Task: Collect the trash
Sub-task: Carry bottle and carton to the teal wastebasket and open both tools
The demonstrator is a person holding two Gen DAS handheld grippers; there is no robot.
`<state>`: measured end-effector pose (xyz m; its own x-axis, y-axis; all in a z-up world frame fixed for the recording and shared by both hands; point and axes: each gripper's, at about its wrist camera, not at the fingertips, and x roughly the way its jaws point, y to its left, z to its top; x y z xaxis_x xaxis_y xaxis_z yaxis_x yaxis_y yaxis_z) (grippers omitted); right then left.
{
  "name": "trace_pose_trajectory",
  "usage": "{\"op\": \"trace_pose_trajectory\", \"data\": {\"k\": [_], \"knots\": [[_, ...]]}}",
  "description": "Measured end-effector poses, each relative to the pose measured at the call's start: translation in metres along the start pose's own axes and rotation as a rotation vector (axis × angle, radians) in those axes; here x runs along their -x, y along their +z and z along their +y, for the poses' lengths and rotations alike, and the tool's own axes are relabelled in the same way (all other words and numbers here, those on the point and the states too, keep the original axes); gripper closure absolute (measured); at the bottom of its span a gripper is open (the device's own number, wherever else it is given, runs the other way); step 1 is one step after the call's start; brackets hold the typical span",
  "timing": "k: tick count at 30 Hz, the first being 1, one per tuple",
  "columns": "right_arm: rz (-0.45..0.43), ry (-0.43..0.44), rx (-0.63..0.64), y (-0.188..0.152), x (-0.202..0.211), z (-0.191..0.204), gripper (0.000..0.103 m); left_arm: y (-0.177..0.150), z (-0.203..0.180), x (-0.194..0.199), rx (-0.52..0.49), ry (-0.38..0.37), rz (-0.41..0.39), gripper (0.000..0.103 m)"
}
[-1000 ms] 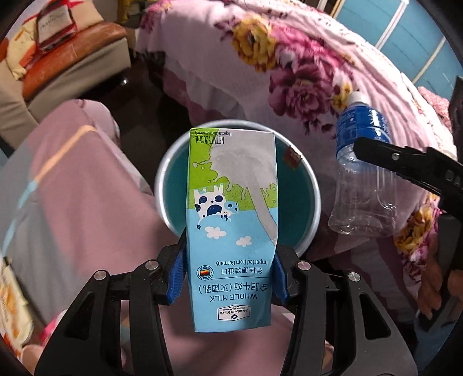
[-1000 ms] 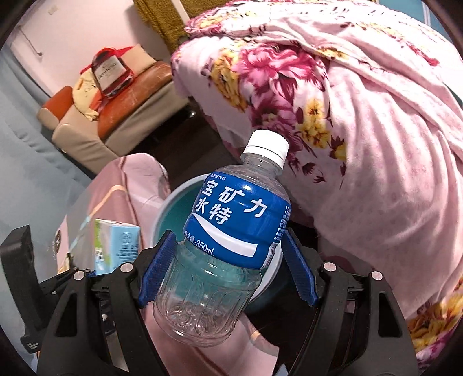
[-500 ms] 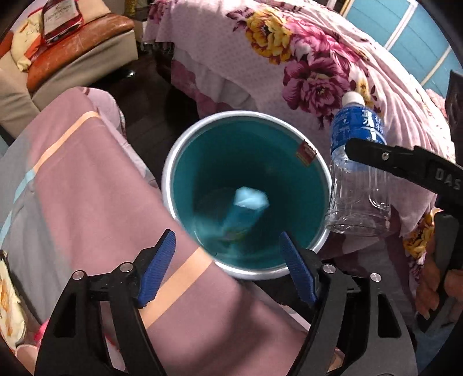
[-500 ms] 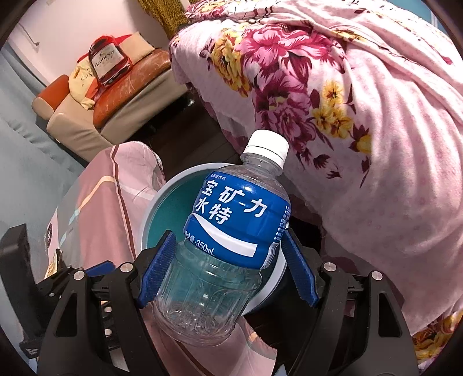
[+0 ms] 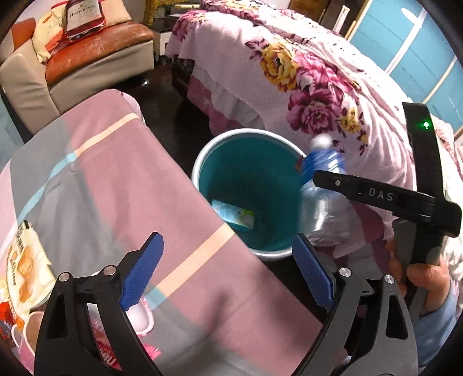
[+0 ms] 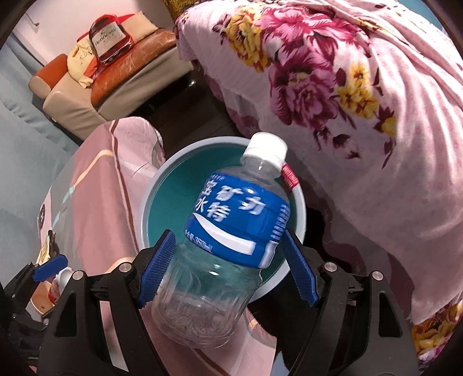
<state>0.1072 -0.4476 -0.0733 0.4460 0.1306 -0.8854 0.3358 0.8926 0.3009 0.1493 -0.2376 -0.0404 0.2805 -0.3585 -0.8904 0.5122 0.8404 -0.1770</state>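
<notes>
Left claw (image 5: 228, 270), seen from its own wrist camera, with both blue ribbed pads spread wide and nothing between them; its jaws have just been opening, and the claw stands released above a pink, grey and peach striped cloth (image 5: 121, 185) that covers the surface beside a round teal plastic bin with a pale grey rim (image 5: 199, 162). On the bottom of the bin lies a blue and green milk carton (image 5: 233, 215), flat on its side. Right claw (image 6: 227, 267), seen from its own wrist camera, clenched on a clear plastic water bottle with a blue label and a white cap (image 6: 228, 231): the pads press on the lower edge of the label from both sides, the bottle is tilted with its cap toward the far rim, and its body hangs over the mouth of the bin (image 6: 156, 185). In the left wrist view the same bottle (image 5: 321, 185) appears blurred at the right rim of the bin, held by the black right claw (image 5: 361, 193), whose grey handle is gripped by a hand (image 5: 425, 277) with a blue sleeve. A bed under a pink quilt printed with magenta and yellow flowers (image 5: 303, 72) stands just behind the bin; an orange and beige leather sofa (image 5: 86, 55) with a red printed bag (image 5: 84, 16) on it stands well apart at the upper left. A cream snack packet (image 5: 26, 260) lies at the left edge of the striped cloth
</notes>
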Motion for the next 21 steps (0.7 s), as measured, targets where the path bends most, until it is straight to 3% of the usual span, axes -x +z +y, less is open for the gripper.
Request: {"op": "trace_pose_trajectory", "data": {"k": [13,21], "knots": [[-0.021,-0.024,0.067,-0.022,0.035,0.039,0.020,-0.037,0.029,0.044,0.034,0.000,-0.042,0.012],[-0.030,-0.025,0.155,-0.044,0.054,0.079,0.020,-0.071,0.055,0.070,0.084,0.005,-0.070,0.012]]}}
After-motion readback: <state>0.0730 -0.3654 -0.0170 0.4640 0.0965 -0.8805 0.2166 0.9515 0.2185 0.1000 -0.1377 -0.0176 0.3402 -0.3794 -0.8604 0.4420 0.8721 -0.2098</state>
